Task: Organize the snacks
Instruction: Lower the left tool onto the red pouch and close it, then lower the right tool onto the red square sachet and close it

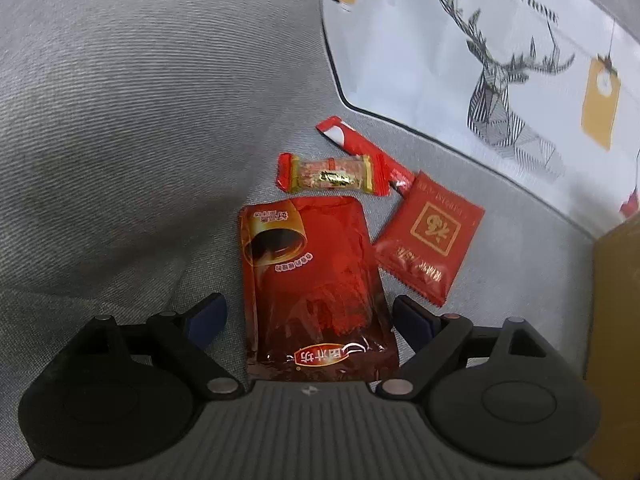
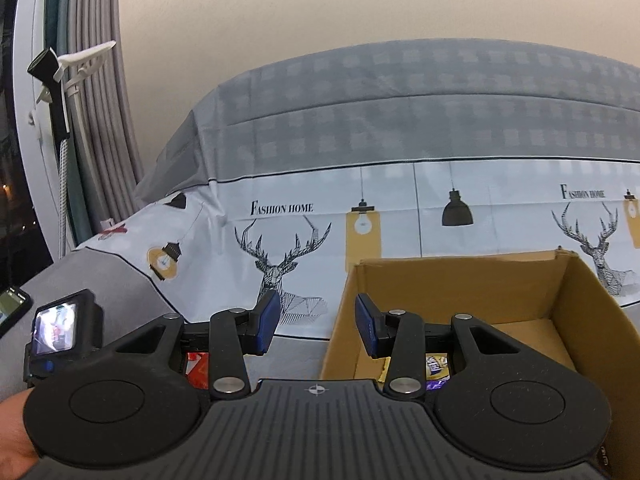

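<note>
In the left wrist view my left gripper (image 1: 311, 320) hangs open over a grey fabric surface. A large red pouch (image 1: 312, 280) lies flat between its blue pads (image 1: 208, 320), which stand just clear of the pouch's sides. Beyond it lie a candy in a clear wrapper with red ends (image 1: 332, 174), a red stick sachet (image 1: 360, 152) and a square red sachet (image 1: 430, 240). My right gripper (image 2: 317, 324) is open and empty, level with the left front corner of a cardboard box (image 2: 576, 320). A purple-wrapped snack (image 2: 436, 368) lies inside the box.
White bedding with deer and lamp prints (image 2: 288, 248) lies behind the snacks and box, and a grey checked cover (image 2: 400, 120) rises behind it. The box's edge (image 1: 616, 280) shows at the right of the left view. Curtains (image 2: 92, 120) hang at the left.
</note>
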Demonstrator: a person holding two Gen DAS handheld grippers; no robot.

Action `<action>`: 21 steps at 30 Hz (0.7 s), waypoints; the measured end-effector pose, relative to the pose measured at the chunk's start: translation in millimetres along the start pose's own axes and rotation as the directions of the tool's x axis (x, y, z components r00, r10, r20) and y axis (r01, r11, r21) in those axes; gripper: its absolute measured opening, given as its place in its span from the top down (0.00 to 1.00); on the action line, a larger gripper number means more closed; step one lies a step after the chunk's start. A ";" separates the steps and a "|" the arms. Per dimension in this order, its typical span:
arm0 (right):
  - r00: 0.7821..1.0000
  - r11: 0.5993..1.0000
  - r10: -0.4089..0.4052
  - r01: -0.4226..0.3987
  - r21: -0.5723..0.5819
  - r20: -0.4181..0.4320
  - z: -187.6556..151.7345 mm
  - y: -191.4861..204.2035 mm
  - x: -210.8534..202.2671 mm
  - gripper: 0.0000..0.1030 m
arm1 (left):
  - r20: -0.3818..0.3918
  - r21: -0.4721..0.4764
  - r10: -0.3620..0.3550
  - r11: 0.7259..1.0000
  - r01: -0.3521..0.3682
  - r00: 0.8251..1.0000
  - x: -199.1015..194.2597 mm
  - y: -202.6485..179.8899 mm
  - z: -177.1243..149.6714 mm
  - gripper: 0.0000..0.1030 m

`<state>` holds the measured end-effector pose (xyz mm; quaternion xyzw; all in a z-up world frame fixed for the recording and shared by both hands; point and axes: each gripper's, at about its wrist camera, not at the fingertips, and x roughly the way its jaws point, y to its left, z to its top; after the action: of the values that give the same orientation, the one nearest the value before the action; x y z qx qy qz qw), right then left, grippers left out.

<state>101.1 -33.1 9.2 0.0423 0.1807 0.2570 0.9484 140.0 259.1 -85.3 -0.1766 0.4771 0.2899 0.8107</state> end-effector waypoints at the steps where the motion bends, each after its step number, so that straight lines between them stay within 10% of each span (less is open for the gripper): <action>1: 1.000 1.000 -0.001 0.001 -0.002 -0.004 -0.3 0.7 2.0 0.57 | 0.006 0.010 0.004 1.000 -0.004 1.000 0.0 -2.3 -0.2 0.15; 7: 1.000 1.000 -0.009 0.008 -0.019 -0.023 -4.3 5.4 9.0 0.57 | 0.038 0.021 -0.011 1.000 0.010 0.999 -12.3 0.1 -6.1 0.39; 21: 0.987 0.984 0.158 -0.156 -0.089 0.016 -7.6 33.1 -9.4 0.57 | -0.038 -0.271 -0.147 0.954 0.132 0.988 -32.9 50.1 -19.4 0.43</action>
<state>75.2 -9.3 10.9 0.0179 0.1543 0.3383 0.9281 82.6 276.8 -66.4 -0.3258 0.4430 0.2885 0.7838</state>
